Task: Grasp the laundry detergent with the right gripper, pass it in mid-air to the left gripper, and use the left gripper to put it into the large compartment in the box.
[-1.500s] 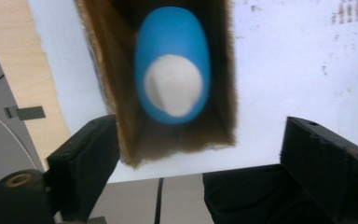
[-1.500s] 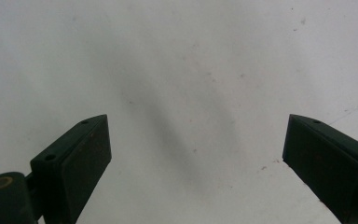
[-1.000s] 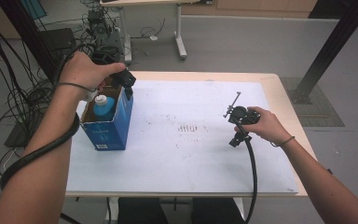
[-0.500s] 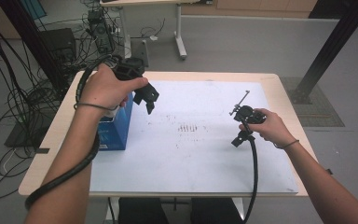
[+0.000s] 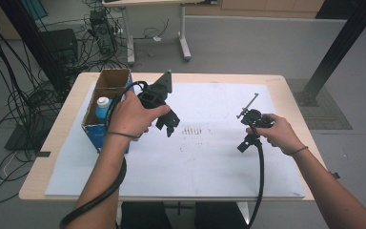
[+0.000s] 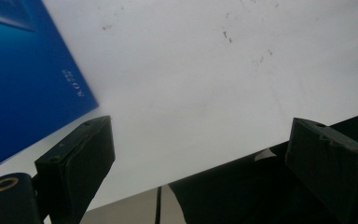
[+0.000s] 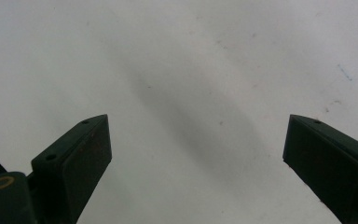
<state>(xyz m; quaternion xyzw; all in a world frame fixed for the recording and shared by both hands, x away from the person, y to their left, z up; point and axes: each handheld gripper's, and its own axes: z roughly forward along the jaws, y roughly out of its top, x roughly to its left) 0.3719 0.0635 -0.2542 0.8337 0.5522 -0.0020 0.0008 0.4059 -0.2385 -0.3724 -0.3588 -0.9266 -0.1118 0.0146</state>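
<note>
Seen from above: left gripper [image 5: 167,125] held over white paper [image 5: 209,152], jaws spread wide and empty, just right of a blue cardboard box [image 5: 106,110] at the table's [image 5: 52,143] left edge; white-capped bottle [image 5: 102,107] standing inside that box. Right gripper [image 5: 244,143] low over paper, well apart, jaws likewise wide, gripping nothing.

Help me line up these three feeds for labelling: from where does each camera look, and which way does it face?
High view: above the person's side, facing forward and down on the table; both forearms, left gripper, right gripper.
Left gripper view: rides the left gripper, facing down on the white sheet beside the blue box; its two fingers apart.
Right gripper view: rides the right gripper, facing the sheet; fingers apart.
Shared: the white sheet.
</note>
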